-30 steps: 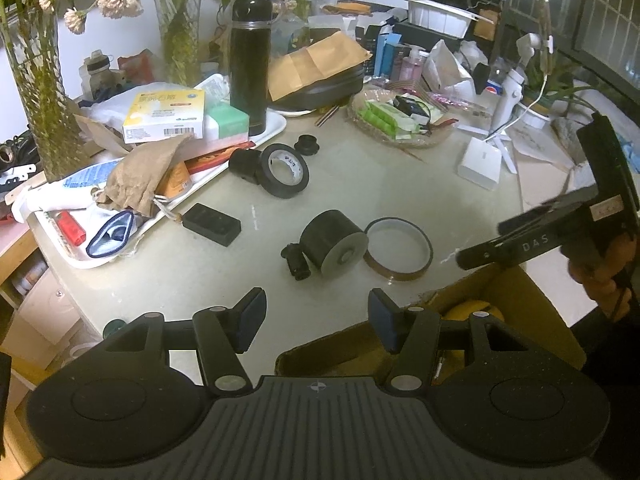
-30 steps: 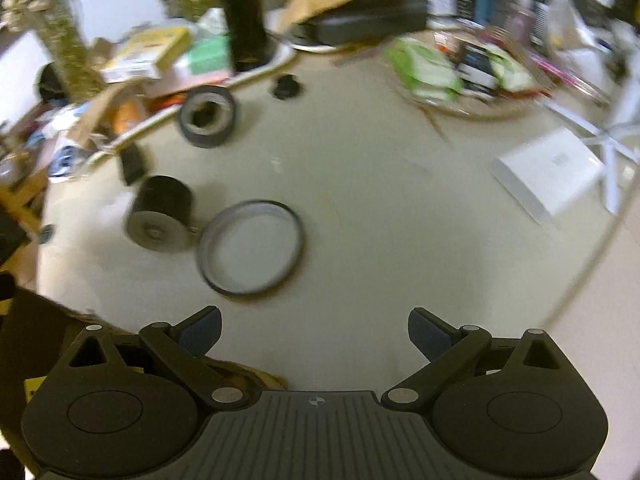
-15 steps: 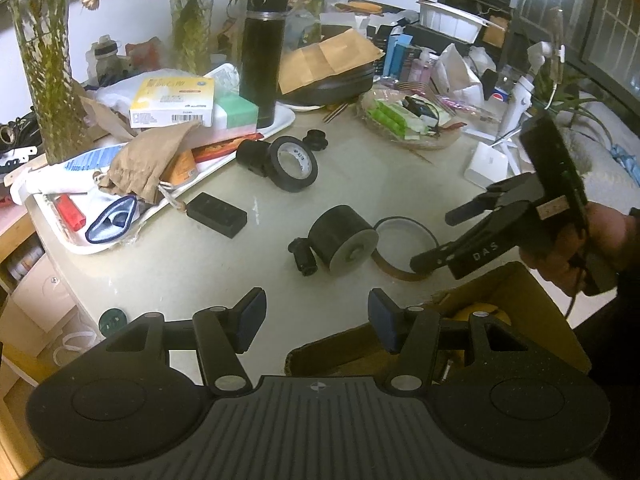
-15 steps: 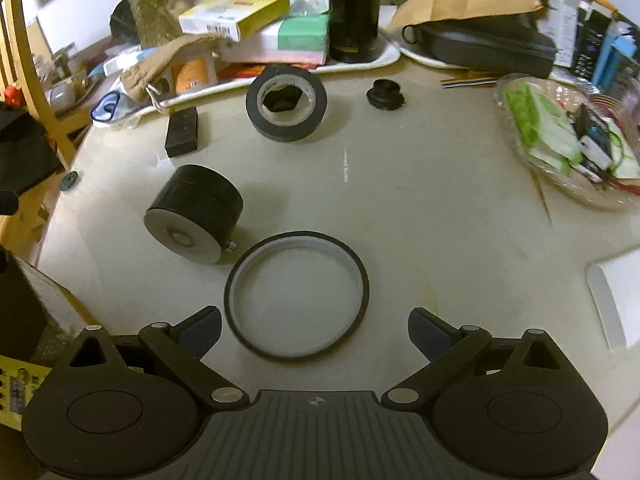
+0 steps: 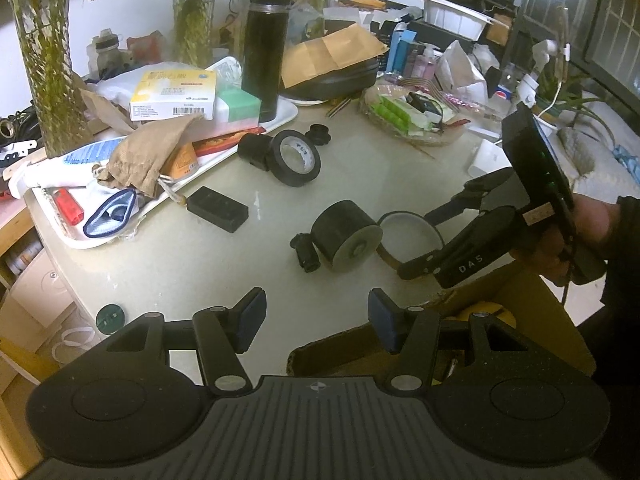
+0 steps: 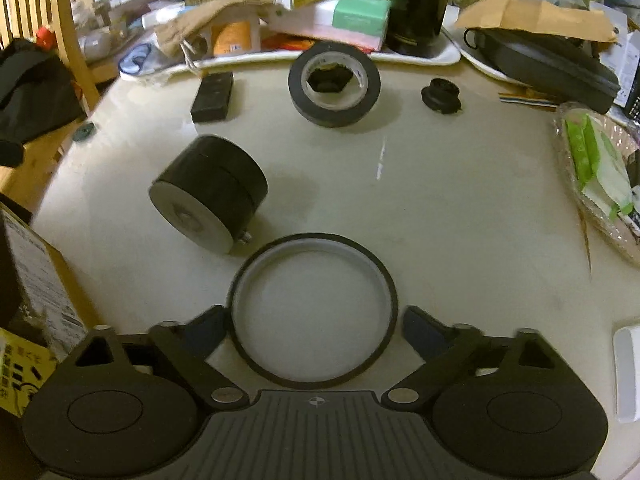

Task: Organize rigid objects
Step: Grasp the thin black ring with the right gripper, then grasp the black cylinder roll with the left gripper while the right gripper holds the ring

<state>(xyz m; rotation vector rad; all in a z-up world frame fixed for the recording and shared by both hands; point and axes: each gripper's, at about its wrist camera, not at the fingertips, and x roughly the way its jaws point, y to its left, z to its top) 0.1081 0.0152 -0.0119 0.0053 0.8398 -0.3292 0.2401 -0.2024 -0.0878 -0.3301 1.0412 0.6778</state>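
A thin dark tape ring lies flat on the pale table, between the fingers of my right gripper. The jaws are closing and a small gap shows at the right pad. The left wrist view shows that right gripper tipped down over the ring, a hand behind it. A black cylinder lies on its side left of the ring, also, with a small black part beside it. My left gripper hangs open and empty over the table's near edge and an open cardboard box.
Farther back lie a black tape roll, a black block and a small black knob. A cluttered white tray, a flask and vases stand behind. A snack basket and a white box are at the right.
My right gripper has moved left and down over the tape ring, rolled level, and its fingers have begun to narrow around it. The left gripper has stayed put.
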